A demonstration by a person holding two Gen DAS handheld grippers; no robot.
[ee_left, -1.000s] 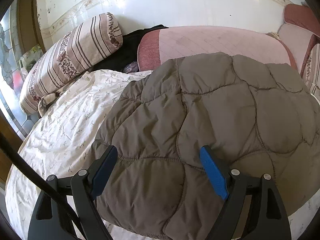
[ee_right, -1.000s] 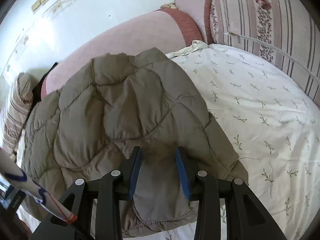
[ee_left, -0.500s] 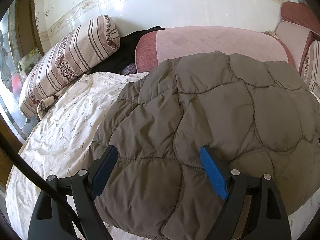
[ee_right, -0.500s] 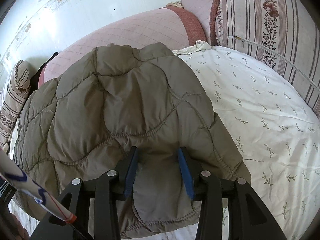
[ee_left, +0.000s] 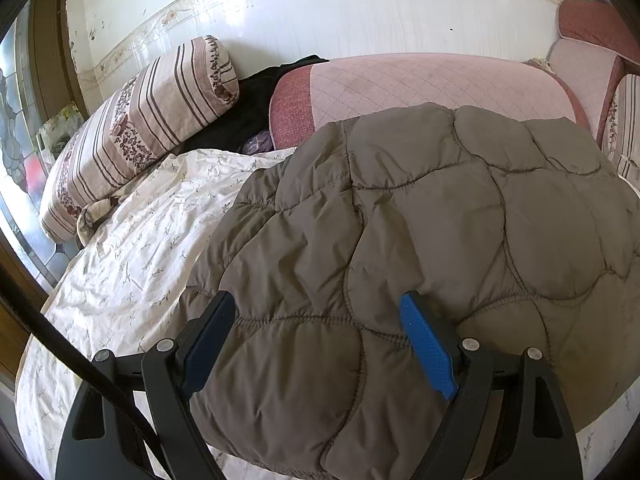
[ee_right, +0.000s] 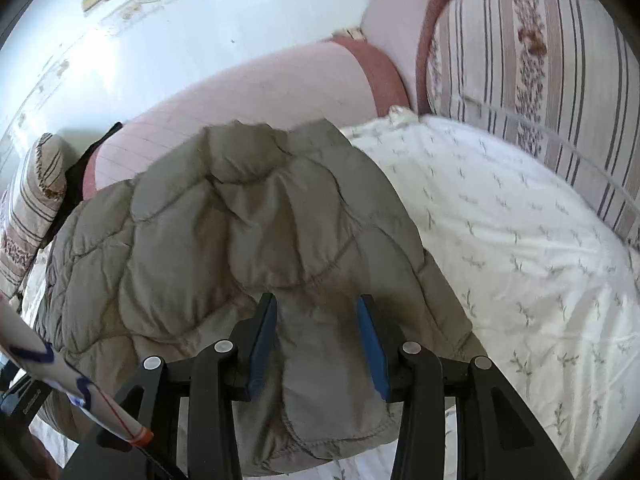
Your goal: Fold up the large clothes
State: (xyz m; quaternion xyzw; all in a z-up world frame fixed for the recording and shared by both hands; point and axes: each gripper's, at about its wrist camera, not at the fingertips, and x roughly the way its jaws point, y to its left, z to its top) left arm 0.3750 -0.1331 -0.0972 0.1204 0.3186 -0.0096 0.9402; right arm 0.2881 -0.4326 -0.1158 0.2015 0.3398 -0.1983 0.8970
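On the white floral-print bedsheet lies the grey-brown quilted puffer jacket, its far edge against a pink quilted cushion. Left gripper: jaws wide apart, straddling the jacket's near edge, pads not pressing it. Right gripper: jaws partly closed, a fold of jacket between the blue pads; whether they pinch it I cannot tell.

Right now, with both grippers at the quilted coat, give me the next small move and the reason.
Probably close the right gripper on the coat hem. Its pads straddle a raised fold of fabric without clearly pinching it, and the left gripper stands wide open over the near edge.
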